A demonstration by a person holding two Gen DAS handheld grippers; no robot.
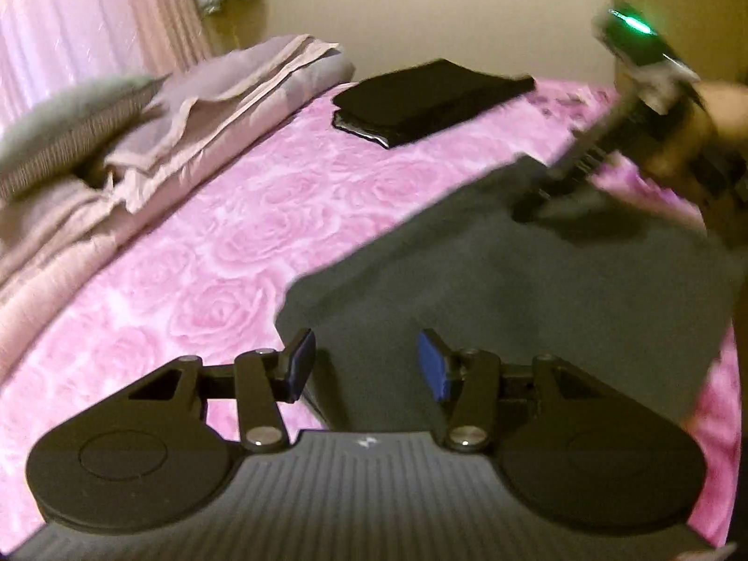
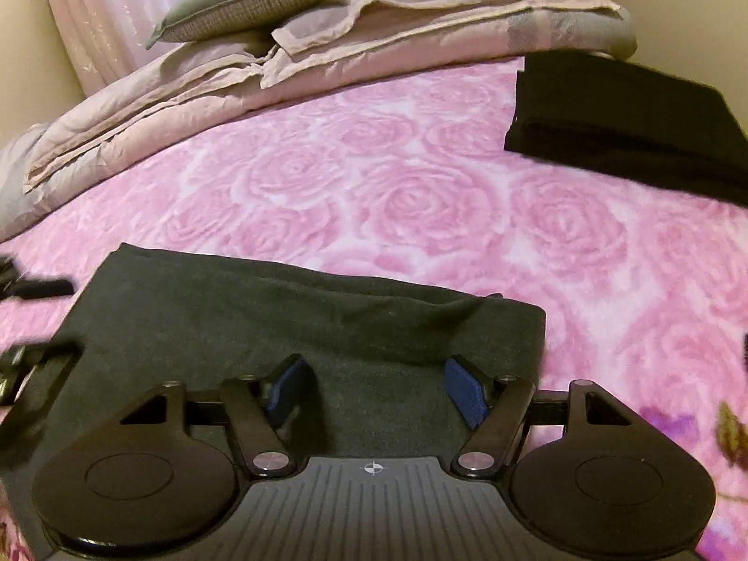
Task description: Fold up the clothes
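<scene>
A dark grey garment point(image 1: 505, 290) lies folded flat on the pink rose-print bed point(image 1: 210, 243); it also shows in the right wrist view point(image 2: 280, 318). My left gripper point(image 1: 364, 364) is open and empty, its blue pads just above the garment's near edge. My right gripper point(image 2: 374, 388) is open and empty over the garment's near part. The right gripper also shows blurred in the left wrist view point(image 1: 584, 168), at the garment's far right corner. The left gripper shows blurred at the left edge of the right wrist view point(image 2: 32, 327).
A folded black garment point(image 1: 430, 98) lies further back on the bed, seen too in the right wrist view point(image 2: 631, 126). A folded mauve quilt point(image 2: 327, 46) and a grey pillow point(image 2: 252, 0) lie along the bed's far side. Pink curtains point(image 1: 70, 23) hang behind.
</scene>
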